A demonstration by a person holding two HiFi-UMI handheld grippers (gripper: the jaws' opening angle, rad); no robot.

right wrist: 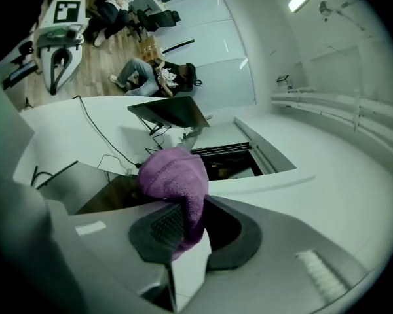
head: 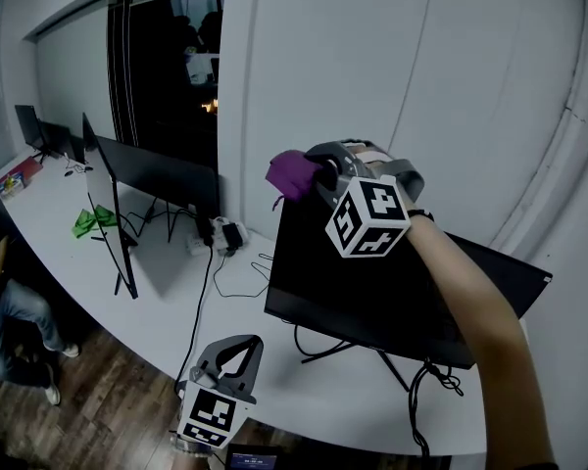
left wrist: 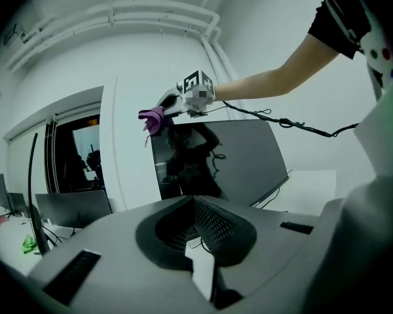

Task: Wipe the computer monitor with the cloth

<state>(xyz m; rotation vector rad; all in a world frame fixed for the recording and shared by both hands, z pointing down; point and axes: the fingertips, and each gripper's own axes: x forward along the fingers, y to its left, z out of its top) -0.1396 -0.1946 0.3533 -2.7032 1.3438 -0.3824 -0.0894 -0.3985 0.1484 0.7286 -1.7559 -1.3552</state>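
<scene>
A black computer monitor (head: 372, 282) stands on the white desk (head: 167, 311), its screen facing me. My right gripper (head: 314, 176) is at the monitor's top left corner, shut on a bunched purple cloth (head: 292, 174). In the right gripper view the cloth (right wrist: 173, 175) bulges out past the jaws above the monitor's dark top (right wrist: 114, 195). The left gripper view shows the same cloth (left wrist: 152, 118) at the screen's (left wrist: 242, 156) upper corner. My left gripper (head: 237, 349) hangs low in front of the desk edge, shut with nothing in it, well clear of the monitor.
Two more dark monitors (head: 157, 174) stand further left on the desk, one of them edge-on (head: 108, 213). A green object (head: 93, 221) and loose cables (head: 225, 272) lie between them. A person (head: 20, 321) sits at the lower left. A white wall rises right behind the monitor.
</scene>
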